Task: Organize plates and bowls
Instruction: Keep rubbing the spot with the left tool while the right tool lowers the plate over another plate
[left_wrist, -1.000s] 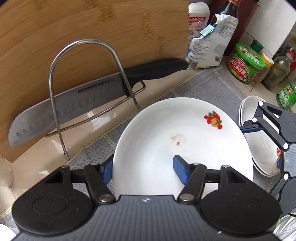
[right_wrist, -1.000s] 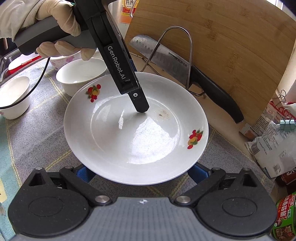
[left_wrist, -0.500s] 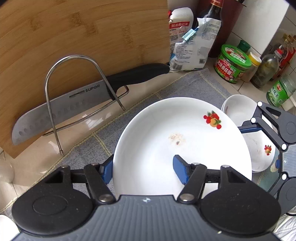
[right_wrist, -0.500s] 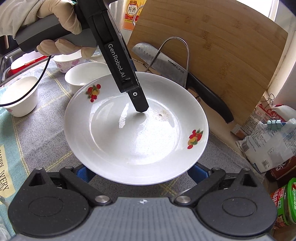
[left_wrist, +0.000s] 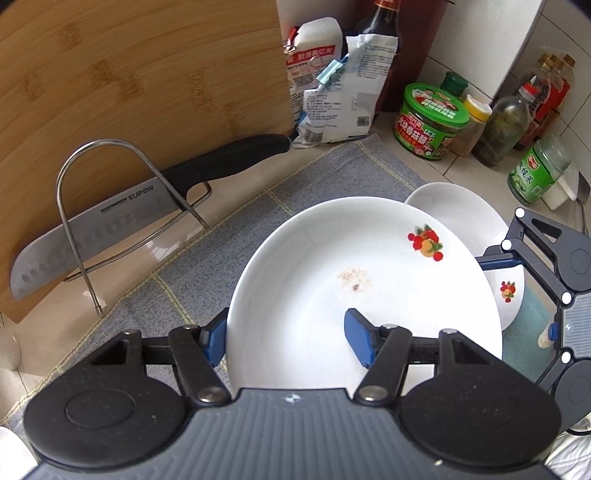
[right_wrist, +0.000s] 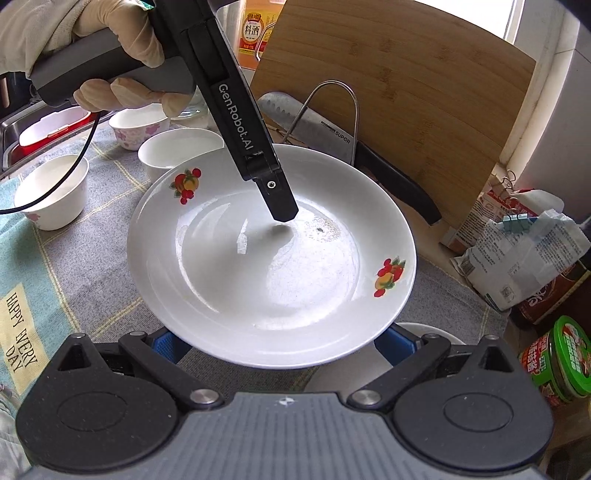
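Your left gripper (left_wrist: 290, 341) angled steeply down, pads pinching rim of white plate (left_wrist: 369, 295), one inside, one under. Your right gripper (right_wrist: 284, 341) spread beneath opposite rim; contact unclear. Right view only: your gloved hand (right_wrist: 122, 55), three bowls (right_wrist: 51, 195). Left view only: second plate (left_wrist: 465, 221) just behind. Knife rack (left_wrist: 122, 218) near far edge.
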